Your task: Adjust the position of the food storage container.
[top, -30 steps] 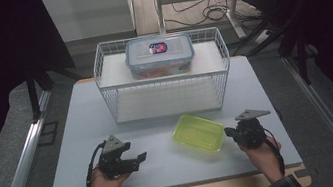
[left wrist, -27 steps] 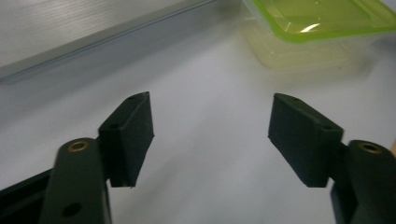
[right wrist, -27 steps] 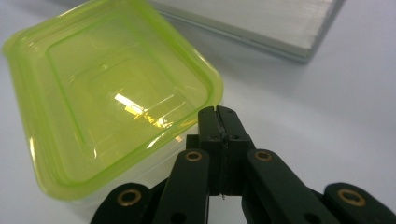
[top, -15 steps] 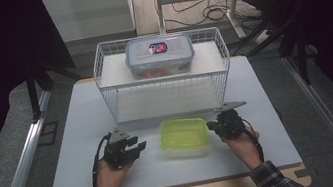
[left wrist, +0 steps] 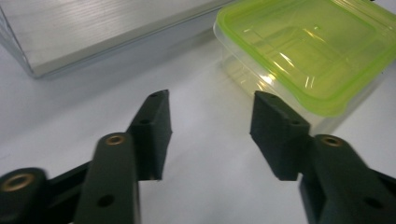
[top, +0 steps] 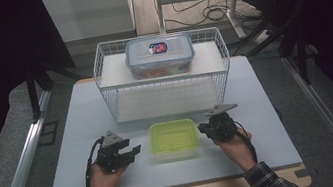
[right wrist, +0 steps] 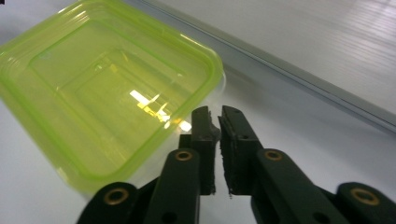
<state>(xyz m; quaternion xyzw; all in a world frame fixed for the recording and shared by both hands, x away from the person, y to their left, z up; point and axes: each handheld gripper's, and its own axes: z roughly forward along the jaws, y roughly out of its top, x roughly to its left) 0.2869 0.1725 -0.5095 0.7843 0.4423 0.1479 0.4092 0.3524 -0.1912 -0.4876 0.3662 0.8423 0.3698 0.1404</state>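
Moved: since a second ago the green-lidded box has slid from an angled spot by the right gripper to lie square between both grippers.
Wire rack: beyond both grippers, a blue-lidded box on its upper shelf.
Green-lidded box: just off the left gripper, ahead and to one side, likely centred for a two-sided grasp.
Left gripper: jaws spread with nothing between them, having just been opening.
Right gripper: jaws nearly pressed together beside the box rim, just easing apart, gripping nothing.
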